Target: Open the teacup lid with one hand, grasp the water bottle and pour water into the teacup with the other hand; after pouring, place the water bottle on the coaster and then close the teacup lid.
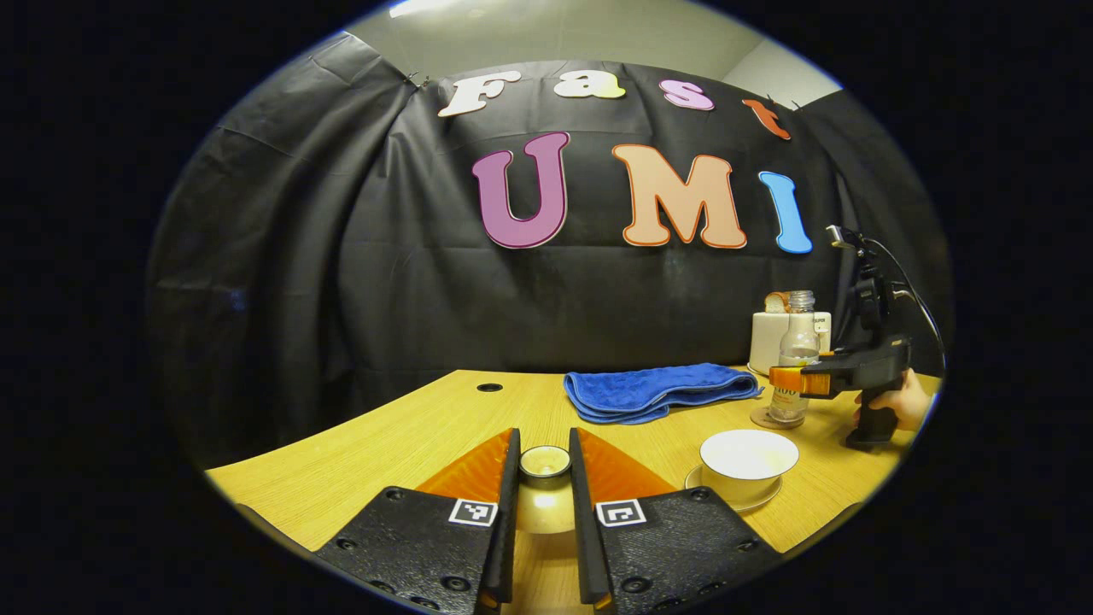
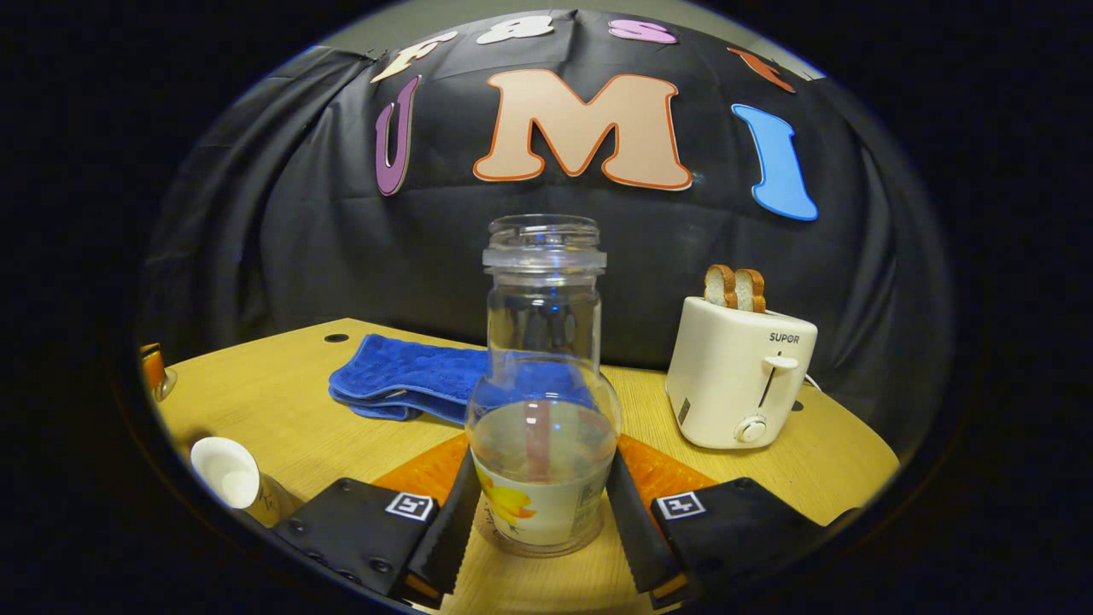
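Note:
My left gripper [image 1: 544, 444] is shut on the cream teacup lid [image 1: 545, 500], pinching its knob and holding it above the table. The white teacup [image 1: 749, 457] stands uncovered on its saucer [image 1: 693, 478] to the right; it sits low left [image 2: 224, 470] in the right gripper view. Farther right, the clear water bottle [image 1: 799, 354] stands upright on a round coaster [image 1: 762, 419], with my right gripper [image 1: 790, 381] shut around its lower body and a hand [image 1: 907, 400] behind it. In the right gripper view both fingers [image 2: 452, 512] press the bottle [image 2: 543, 376], which holds some water and has no cap.
A folded blue towel [image 1: 659, 391] lies mid-table behind the cup. A white toaster [image 2: 739, 380] with two bread slices stands at the back right, close to the bottle. The wooden table [image 1: 384, 444] has a small hole [image 1: 489, 387] at the back left.

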`<act>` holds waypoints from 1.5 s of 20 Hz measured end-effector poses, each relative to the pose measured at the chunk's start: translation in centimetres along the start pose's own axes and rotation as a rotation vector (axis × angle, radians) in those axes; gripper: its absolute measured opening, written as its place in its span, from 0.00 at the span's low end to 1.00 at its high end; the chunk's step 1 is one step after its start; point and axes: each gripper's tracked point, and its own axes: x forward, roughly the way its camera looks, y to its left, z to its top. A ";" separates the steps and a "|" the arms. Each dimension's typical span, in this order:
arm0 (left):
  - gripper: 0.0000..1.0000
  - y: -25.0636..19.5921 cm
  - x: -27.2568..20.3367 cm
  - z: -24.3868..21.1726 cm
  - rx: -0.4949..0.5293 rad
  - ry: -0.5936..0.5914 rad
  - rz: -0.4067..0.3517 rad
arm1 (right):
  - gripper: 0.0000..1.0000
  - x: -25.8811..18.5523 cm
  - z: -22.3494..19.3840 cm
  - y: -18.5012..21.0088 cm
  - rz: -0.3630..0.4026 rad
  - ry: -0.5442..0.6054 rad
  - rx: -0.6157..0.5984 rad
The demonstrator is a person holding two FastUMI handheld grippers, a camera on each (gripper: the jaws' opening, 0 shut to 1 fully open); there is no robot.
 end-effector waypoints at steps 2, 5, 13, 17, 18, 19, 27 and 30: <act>0.28 0.0 0.0 0.0 0.000 0.000 0.000 | 0.80 0.2 -0.2 0.0 0.002 0.005 -0.004; 0.28 0.0 0.0 0.0 0.000 0.000 0.000 | 0.80 0.6 -0.3 -0.2 0.000 0.003 0.012; 0.28 0.0 0.0 -0.1 0.000 0.001 0.000 | 0.82 0.8 -0.8 -0.5 0.001 0.020 0.041; 0.28 0.0 0.0 0.0 0.000 0.000 0.000 | 0.84 0.6 -1.0 -0.4 0.006 0.031 0.045; 0.28 0.0 0.0 -0.1 0.000 0.001 0.000 | 0.85 0.5 -1.0 -0.5 0.006 0.031 0.050; 0.28 0.0 0.0 -0.1 0.000 0.000 0.000 | 0.85 0.3 -1.0 -0.5 0.006 0.030 0.058; 0.27 0.0 0.0 -0.1 0.001 0.001 0.000 | 0.94 -0.5 -1.3 -1.1 0.013 0.032 0.111; 0.28 0.0 0.0 0.0 0.001 0.001 0.000 | 0.95 -1.1 -1.4 -1.1 0.016 0.039 0.102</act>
